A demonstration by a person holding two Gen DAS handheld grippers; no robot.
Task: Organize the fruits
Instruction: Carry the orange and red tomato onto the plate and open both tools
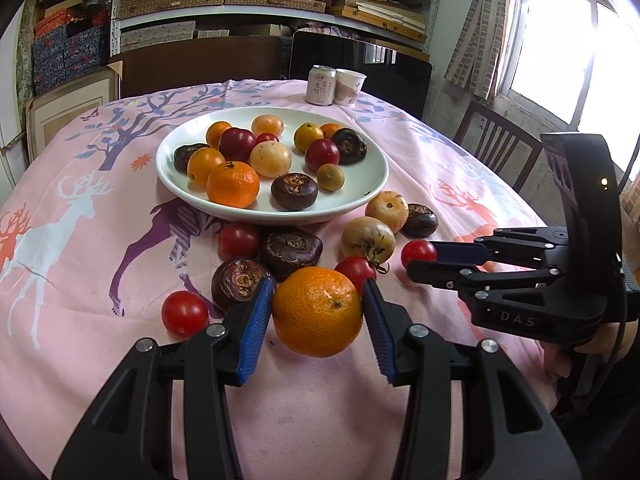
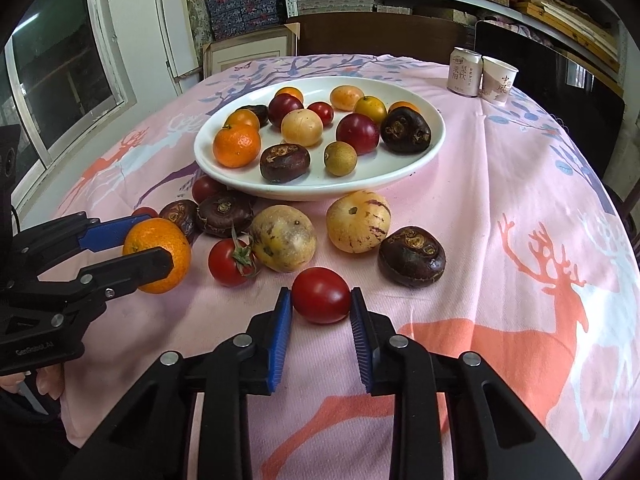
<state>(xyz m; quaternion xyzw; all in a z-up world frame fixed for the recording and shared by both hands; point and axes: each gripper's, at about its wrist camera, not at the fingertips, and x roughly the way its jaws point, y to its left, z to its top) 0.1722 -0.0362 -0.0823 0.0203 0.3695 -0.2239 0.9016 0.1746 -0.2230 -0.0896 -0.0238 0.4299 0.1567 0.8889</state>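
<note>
**Both hands loaded, white dish half filled**

My left fingers are clamped on a mandarin, blue pads pressing either side of it, just clear of the cloth near the counter's front edge. My right fingers have closed on a small red tomato, pads touching both flanks; it sits low, at or just off the cloth, I cannot tell which.

Progress, as I judge it: the white dish at the counter's middle already carries over a dozen pieces, mandarins, dark water chestnuts, red and yellow fruit. Still loose on the pink tablecloth in front of the dish: several tomatoes, water chestnuts and pale striped melons. Roughly half remains, counting my two.

Room: the dish's near side has a bare patch for setting down. The loose fruit lies between my hands and the dish, so I'd lift over it. A drink can and paper cup stand at the far edge, well apart. The counter's right side is bare cloth.
</note>
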